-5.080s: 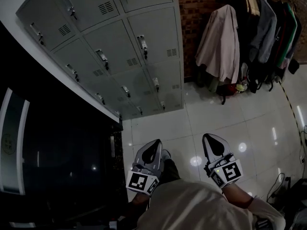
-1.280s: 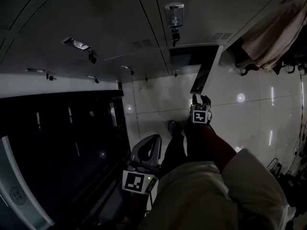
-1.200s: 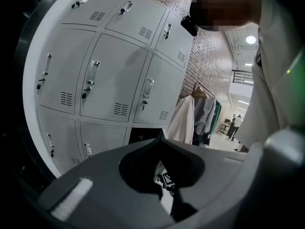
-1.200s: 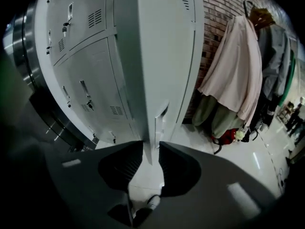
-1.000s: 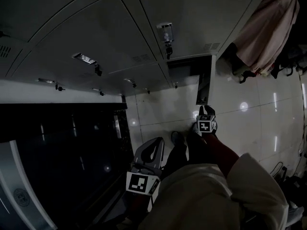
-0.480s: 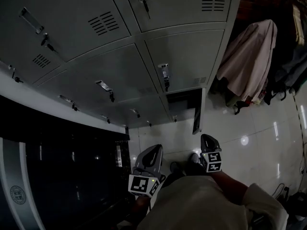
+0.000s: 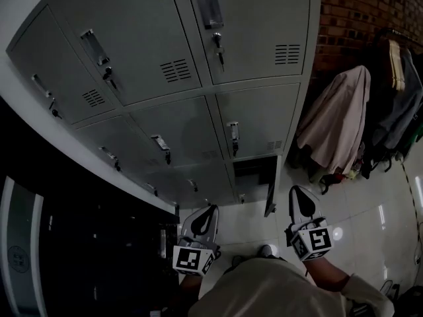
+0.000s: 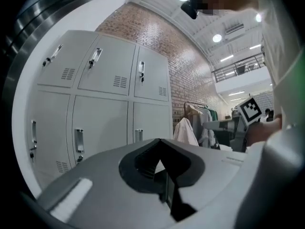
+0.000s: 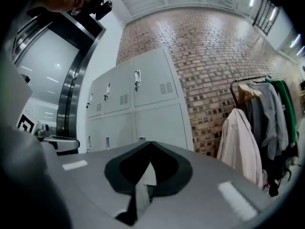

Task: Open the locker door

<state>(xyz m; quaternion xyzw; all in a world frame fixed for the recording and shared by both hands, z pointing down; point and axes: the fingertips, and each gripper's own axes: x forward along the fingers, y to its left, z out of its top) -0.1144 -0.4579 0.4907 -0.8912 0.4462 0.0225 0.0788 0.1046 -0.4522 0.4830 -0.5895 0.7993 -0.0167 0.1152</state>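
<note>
Standing ajar, bottom locker door (image 7: 271, 189), seen edge-on, dim

You're standing in a locker room: grey steel lockers (image 7: 251, 45) at twelve o'clock, hanging coats (image 7: 330, 117) at two, brick wall (image 7: 357, 12) behind.

Nothing legible anywhere. Only black-and-white square markers (image 7: 190, 259) on cubes of the left gripper (image 7: 208, 211) and right gripper (image 7: 297, 193), bottom centre of the head view (patterns, not lettering). Faint round emblem (image 7: 20, 259), lower left, too dim to read.
</note>
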